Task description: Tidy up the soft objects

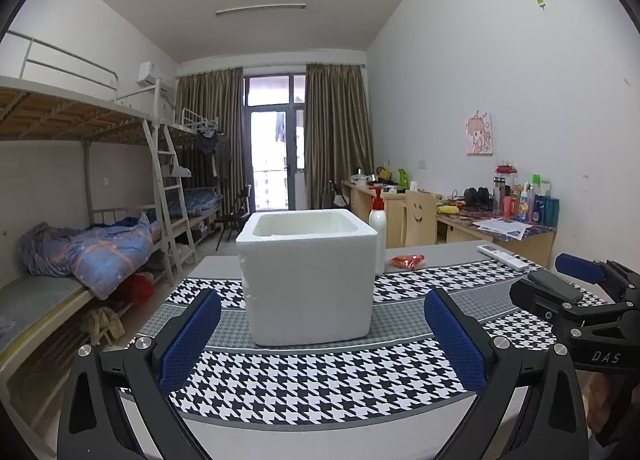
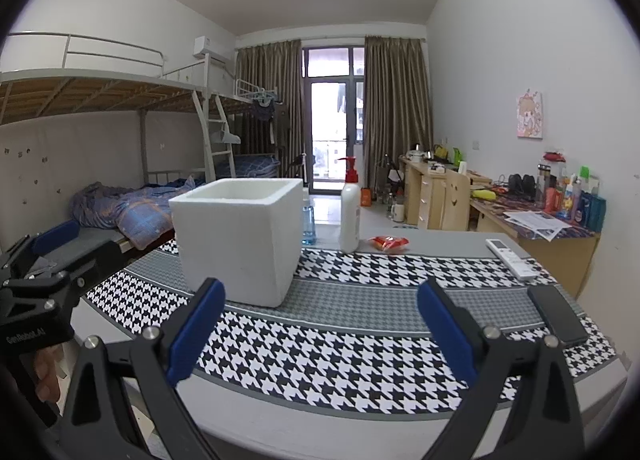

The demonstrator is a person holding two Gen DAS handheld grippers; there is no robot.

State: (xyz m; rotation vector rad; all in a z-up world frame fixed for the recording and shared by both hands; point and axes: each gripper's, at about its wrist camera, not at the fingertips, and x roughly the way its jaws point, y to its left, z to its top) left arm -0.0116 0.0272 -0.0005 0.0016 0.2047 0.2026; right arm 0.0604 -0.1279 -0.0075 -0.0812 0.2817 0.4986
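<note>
Nearest, the left gripper (image 1: 322, 334) and right gripper (image 2: 318, 326) are held with jaws released and empty above the surface's (image 2: 360, 344) near edge. Further in, a white foam box (image 1: 308, 276) is set centrally; a red packet (image 2: 389, 242) lies towards the far edge.

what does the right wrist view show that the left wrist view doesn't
Only the right wrist view shows a clear blue water bottle behind the foam box, and the whole dark phone. Only the left wrist view shows inside the box, though not to its bottom. Both show the box, white pump bottle, red packet, white remote and houndstooth cloth.
</note>
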